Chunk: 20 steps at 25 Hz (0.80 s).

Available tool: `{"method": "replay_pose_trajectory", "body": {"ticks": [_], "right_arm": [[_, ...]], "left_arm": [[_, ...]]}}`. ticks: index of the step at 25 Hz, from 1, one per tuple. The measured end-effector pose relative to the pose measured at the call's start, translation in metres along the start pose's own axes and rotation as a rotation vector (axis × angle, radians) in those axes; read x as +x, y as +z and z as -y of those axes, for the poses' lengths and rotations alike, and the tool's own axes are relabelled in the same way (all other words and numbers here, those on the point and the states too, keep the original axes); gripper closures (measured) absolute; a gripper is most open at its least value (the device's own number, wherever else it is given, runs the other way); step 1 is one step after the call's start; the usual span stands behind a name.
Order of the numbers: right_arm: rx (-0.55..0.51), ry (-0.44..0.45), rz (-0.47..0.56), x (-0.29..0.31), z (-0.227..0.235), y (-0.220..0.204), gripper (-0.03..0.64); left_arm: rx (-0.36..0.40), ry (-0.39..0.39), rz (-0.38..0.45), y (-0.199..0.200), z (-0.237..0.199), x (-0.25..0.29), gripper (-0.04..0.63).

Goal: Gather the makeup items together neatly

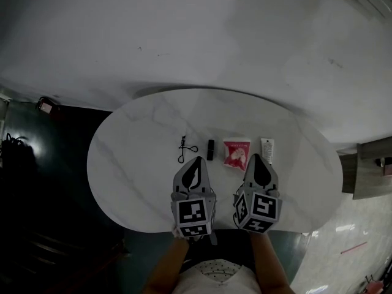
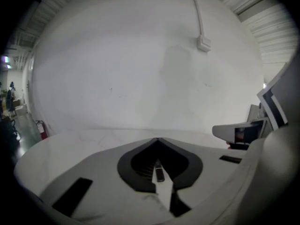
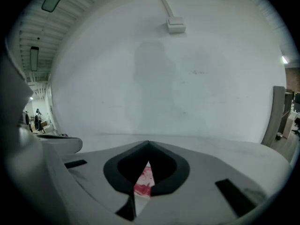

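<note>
An eyelash curler (image 1: 185, 149), a black lipstick (image 1: 211, 149), a red-and-white packet (image 1: 236, 154) and a white tube (image 1: 267, 150) lie in a row, left to right, near the middle of the white bench (image 1: 135, 164). The left tongs (image 1: 198, 160) and right tongs (image 1: 254, 157) hover on the near side of the row. Both sets of jaws are closed tip to tip and hold nothing.

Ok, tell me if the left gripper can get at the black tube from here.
Probably yes. The black tube lies on the table just ahead of the left gripper, with nothing between them; the eyelash curler and red packet lie clear of it. The jaws are shut, so they must open first.
</note>
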State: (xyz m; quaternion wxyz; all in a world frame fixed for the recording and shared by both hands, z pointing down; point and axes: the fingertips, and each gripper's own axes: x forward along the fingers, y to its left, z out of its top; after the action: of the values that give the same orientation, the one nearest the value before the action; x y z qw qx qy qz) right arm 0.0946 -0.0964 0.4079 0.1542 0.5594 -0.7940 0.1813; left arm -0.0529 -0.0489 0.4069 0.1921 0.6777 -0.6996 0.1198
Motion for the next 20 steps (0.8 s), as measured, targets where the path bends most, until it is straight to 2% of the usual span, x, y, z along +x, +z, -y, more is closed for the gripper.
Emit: {"method": "replay_pose_trajectory", "body": {"ticks": [14, 20], "right_arm": [[0.009, 0.139, 0.172, -0.026, -0.069, 0.063, 0.612], [0.003, 0.157, 0.197, -0.029, -0.087, 0.072, 0.612]], "left_arm": [[0.043, 0.024, 0.215, 0.077, -0.035, -0.044, 0.558], [0.039, 0.022, 0.246, 0.095, -0.048, -0.056, 0.558]]}}
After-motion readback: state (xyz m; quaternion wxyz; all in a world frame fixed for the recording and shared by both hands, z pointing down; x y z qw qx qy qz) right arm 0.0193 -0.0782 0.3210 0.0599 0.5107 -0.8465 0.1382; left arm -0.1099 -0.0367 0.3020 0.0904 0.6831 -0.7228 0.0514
